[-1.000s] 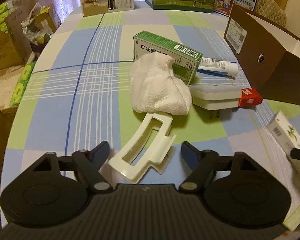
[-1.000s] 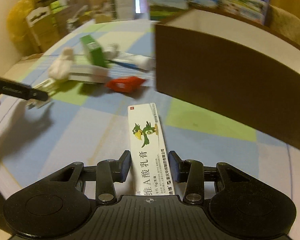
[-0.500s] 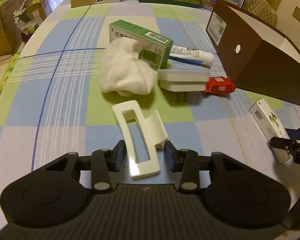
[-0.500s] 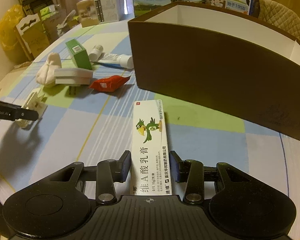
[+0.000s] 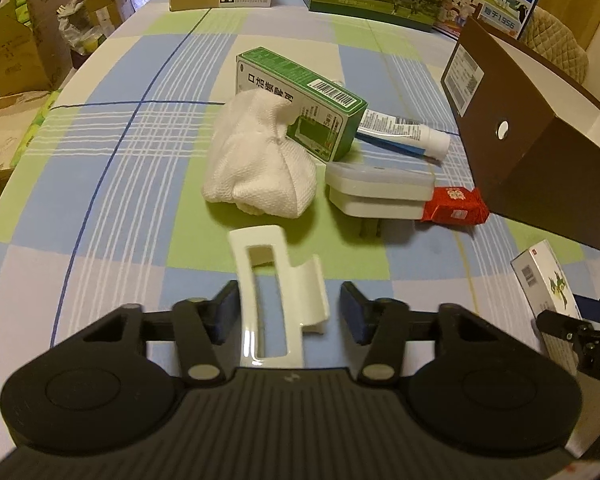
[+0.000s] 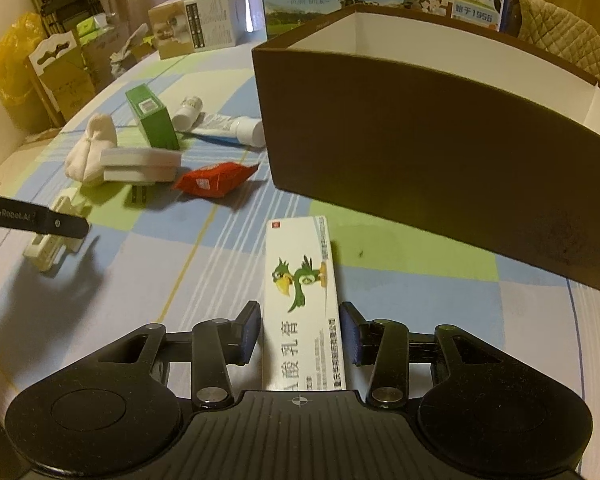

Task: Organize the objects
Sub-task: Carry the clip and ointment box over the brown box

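Left claw (image 5: 288,312) level over bench (image 5: 100,184), part open, straddling white clip (image 5: 274,288) with a gap at the right pad. Right claw (image 6: 300,330) low, narrowly open around ointment box (image 6: 302,280), not clamped.

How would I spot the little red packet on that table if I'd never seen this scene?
Find the big brown box on the checked tablecloth. Close to its lower corner lies the red packet, its end against a flat white plastic case. It is the only red thing there; the things beside it are white or green.
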A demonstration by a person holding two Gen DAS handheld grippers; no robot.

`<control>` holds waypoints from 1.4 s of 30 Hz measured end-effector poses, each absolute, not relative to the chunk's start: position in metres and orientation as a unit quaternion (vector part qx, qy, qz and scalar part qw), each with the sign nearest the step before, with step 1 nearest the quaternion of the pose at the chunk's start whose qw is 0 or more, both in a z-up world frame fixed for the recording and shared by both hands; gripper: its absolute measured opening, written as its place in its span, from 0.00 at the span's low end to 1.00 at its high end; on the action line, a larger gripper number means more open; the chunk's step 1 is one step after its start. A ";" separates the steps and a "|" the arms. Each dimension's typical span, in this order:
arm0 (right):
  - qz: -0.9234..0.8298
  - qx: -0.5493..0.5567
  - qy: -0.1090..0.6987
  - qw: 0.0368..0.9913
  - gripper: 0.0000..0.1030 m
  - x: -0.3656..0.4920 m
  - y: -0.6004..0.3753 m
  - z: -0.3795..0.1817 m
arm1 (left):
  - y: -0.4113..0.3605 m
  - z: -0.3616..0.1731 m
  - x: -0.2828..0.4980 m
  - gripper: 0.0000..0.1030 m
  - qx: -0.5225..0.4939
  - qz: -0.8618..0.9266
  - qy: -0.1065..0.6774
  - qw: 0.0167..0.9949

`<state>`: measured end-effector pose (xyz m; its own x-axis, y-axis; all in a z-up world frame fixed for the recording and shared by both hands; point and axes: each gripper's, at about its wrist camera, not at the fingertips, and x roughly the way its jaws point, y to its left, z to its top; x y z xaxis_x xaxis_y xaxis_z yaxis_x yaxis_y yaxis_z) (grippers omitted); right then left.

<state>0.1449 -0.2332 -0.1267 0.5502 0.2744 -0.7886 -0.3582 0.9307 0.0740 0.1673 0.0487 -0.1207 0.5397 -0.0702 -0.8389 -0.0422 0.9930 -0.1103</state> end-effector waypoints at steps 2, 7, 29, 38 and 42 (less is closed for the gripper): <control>0.179 -0.044 0.436 0.881 0.39 0.146 -0.234 -0.125 | 0.048 -0.120 0.166 0.36 -0.054 -0.009 0.479 0.876; 0.178 -0.039 0.432 0.883 0.39 0.148 -0.236 -0.123 | 0.047 -0.120 0.158 0.36 -0.046 -0.009 0.483 0.875; 0.193 -0.018 0.403 0.894 0.34 0.131 -0.248 -0.085 | -0.010 -0.066 0.134 0.36 -0.028 -0.082 0.443 0.892; 0.189 0.023 0.355 0.915 0.34 0.131 -0.291 -0.020 | -0.064 -0.018 0.154 0.36 -0.013 -0.142 0.394 0.908; 0.172 0.037 0.332 0.927 0.34 0.144 -0.316 0.006 | -0.090 -0.002 0.176 0.36 -0.007 -0.164 0.379 0.911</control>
<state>0.1441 -0.3159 0.0059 0.7202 0.3442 -0.6024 -0.2945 0.9378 0.1838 0.1758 -0.0899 -0.0021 0.6592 -0.3045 -0.6875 0.2937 0.9460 -0.1375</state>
